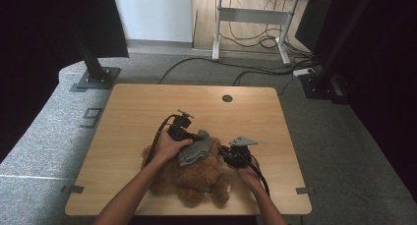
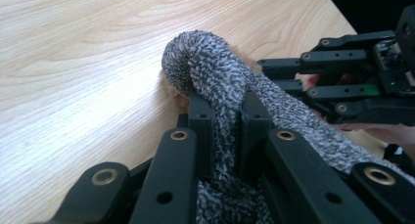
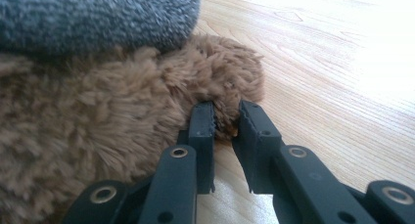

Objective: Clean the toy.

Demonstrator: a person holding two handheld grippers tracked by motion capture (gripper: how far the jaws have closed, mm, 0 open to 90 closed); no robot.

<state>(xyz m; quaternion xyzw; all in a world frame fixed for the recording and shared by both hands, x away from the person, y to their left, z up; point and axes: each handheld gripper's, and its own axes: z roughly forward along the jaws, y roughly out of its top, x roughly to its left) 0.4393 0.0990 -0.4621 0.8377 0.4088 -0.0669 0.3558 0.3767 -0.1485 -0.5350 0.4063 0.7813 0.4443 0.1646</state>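
Note:
A brown teddy bear (image 1: 196, 178) lies on the wooden table (image 1: 147, 107) near the front edge. A grey knitted cloth (image 1: 195, 151) is draped over its upper part. My left gripper (image 1: 199, 135) comes in from the left and is shut on this cloth (image 2: 210, 62); the fabric is bunched between its jaws (image 2: 226, 106) and curls over beyond them. My right gripper (image 1: 223, 151) is at the bear's right side. In the right gripper view its jaws (image 3: 226, 114) pinch a tuft of the bear's brown fur (image 3: 98, 126), with the grey cloth (image 3: 88, 18) above it.
The other gripper (image 2: 342, 82) shows close by at the right of the left gripper view. Bare tabletop (image 3: 333, 87) stretches beyond the bear. A round cable hole (image 1: 226, 98) sits near the table's far edge. Stands and cables are on the floor behind.

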